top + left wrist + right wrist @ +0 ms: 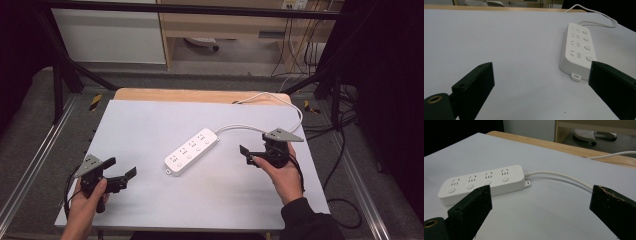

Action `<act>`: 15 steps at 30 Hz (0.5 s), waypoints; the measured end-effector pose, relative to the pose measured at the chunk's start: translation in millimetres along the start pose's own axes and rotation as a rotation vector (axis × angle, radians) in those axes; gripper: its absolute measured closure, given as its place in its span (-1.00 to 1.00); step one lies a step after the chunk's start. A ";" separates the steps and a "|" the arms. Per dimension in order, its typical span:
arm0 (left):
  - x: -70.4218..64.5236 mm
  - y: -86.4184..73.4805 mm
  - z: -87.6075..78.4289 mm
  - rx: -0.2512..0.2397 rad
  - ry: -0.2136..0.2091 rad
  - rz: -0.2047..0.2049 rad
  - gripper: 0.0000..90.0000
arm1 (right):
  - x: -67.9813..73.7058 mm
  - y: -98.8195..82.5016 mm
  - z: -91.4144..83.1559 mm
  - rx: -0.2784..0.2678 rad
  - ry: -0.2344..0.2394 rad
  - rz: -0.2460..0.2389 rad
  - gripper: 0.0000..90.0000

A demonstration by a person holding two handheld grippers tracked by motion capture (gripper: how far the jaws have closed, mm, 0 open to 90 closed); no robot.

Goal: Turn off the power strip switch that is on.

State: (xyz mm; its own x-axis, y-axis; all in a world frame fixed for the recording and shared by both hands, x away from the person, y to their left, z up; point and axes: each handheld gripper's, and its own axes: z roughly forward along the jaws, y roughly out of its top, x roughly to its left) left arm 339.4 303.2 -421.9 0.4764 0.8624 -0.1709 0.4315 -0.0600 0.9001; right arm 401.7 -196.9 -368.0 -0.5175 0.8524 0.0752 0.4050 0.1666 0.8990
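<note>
High view, left to right. Left gripper (122,168): held in the person's left hand (85,205) at the near left of the white table top (150,120), jaws spread wide, nothing between them, pointing toward the middle of the table.

Power strip (192,151): lies flat at the middle of the table top, set on a diagonal, near end toward the left gripper, far end toward the back right. It sits between the two grippers, apart from both, touched by neither. White, long body with rounded corners; four socket groups in a row, each with a round button beside it; a small mounting tab at each end. A white cord (280,107) leaves the far end, loops to the right and runs off the back edge of the table.

Right gripper (248,154): held in the person's right hand (282,172) at the right, jaws spread wide and empty, pointing left toward the strip's far end, near it but apart.

Left gripper view: power strip (579,51) ahead and to the right, its tabbed near end just beyond the right jaw.

Right gripper view: power strip (482,183) ahead and to the left, partly behind the left jaw; cord (560,176) crosses the gap between the jaws.

Markings: no brand, label or writing can be read.
</note>
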 end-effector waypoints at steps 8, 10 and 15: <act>-3.7 0.6 0.6 0.008 -0.008 0.005 -0.88 | -2.2 18.4 14.4 -0.002 -0.005 0.012 -0.90; -3.3 0.1 0.1 0.003 -0.010 -0.002 -0.88 | -2.4 21.3 18.5 0.008 -0.012 0.012 -0.90; -1.0 -1.6 -1.6 0.002 0.007 -0.019 -0.88 | -2.6 26.6 26.2 0.027 -0.023 -0.003 -0.86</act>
State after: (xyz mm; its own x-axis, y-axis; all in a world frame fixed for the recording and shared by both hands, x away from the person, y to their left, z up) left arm 337.0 303.2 -422.5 0.4626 0.8670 -0.1853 0.4421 -0.0445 0.8958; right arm 433.6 -181.7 -355.6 -0.5016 0.8628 0.0622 0.4236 0.1823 0.8873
